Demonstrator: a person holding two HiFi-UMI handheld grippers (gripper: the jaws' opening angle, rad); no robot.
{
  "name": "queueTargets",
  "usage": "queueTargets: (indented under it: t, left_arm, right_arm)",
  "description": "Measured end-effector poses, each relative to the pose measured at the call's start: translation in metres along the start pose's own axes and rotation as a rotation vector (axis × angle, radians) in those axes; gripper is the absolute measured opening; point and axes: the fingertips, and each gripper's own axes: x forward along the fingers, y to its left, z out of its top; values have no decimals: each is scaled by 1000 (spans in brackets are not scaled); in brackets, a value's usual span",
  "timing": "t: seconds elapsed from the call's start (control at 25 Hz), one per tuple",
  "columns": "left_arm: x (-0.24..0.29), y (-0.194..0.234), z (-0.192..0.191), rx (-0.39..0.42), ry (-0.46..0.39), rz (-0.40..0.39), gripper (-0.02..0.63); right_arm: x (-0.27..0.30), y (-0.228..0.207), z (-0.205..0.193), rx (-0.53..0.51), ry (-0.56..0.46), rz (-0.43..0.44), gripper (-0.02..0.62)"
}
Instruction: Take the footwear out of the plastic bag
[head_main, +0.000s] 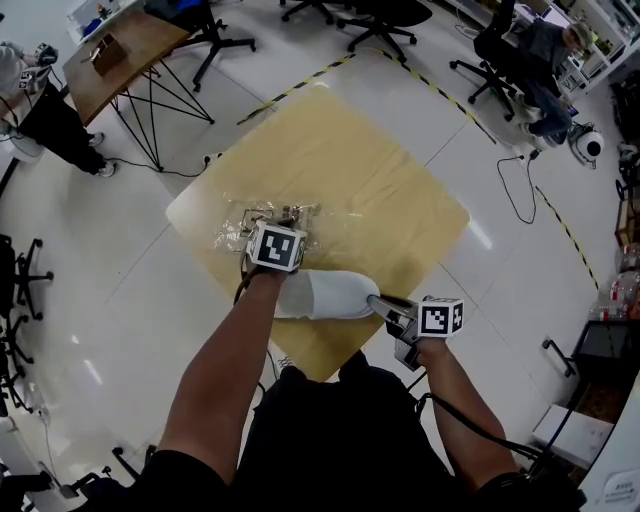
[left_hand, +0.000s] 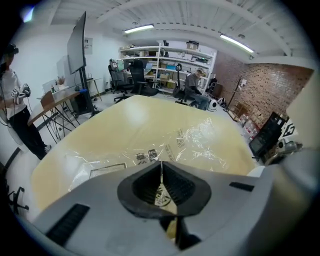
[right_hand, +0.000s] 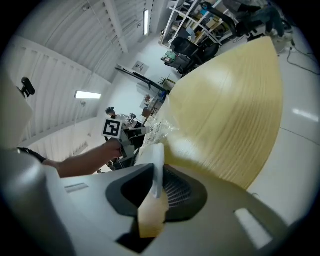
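At the left of the table (head_main: 400, 190) lies the clear plastic bag (head_main: 240, 225), flattened and crinkled, and our left gripper (left_hand: 161, 169) has its jaws pressed together on a fold of that printed film, holding it down. Just near of the bag, between our two hands, the white slipper (head_main: 330, 294) rests on the wood. Most of it looks free of the plastic, though we cannot tell whether the end beneath our left wrist is past the bag's mouth. At the right, our right gripper (right_hand: 156, 172) pinches the slipper's thin edge between its jaws. We judge the step in hand to be the draw-out, and it works best as a pull in two directions. The left gripper should stay anchored and low so the film cannot travel, while the right slides the slipper rightward, close to the tabletop, not lifted. The bite on that edge looks shallow, so we want a slow, even pull. If the slipper starts to peel out of the jaws, we should set it down and take it deeper before going on.
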Motion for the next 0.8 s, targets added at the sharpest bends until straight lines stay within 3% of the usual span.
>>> queueTargets:
  t: [0.16, 0.24, 0.44, 0.52, 0.6, 0.72, 0.8]
  left_arm:
    - [5, -16, 3, -11, -19, -96, 97]
    - [3, -22, 6, -4, -39, -138, 125]
    - [-24, -27, 17, 30, -117, -204, 129]
    - [-47, -24, 18, 42, -162, -212, 96]
    - [-77, -24, 11, 24, -216, -232, 30]
    - [-128, -30, -6, 8, -286, -284, 8]
    - [-158, -33, -28, 7, -286, -311, 6]
  right_arm:
    - [5, -8, -3, -50, 25, -91, 102]
    - [5, -15, -6, -106, 48, -161, 209]
    - [-9, -24, -1, -285, 61, -382, 265]
    - [-21, -18, 0, -288, 38, -409, 270]
    - [-42, 2, -1, -253, -36, -395, 219]
    - [-84, 49, 1, -209, -245, -350, 2]
    - [-104, 81, -3, -194, -375, -308, 2]
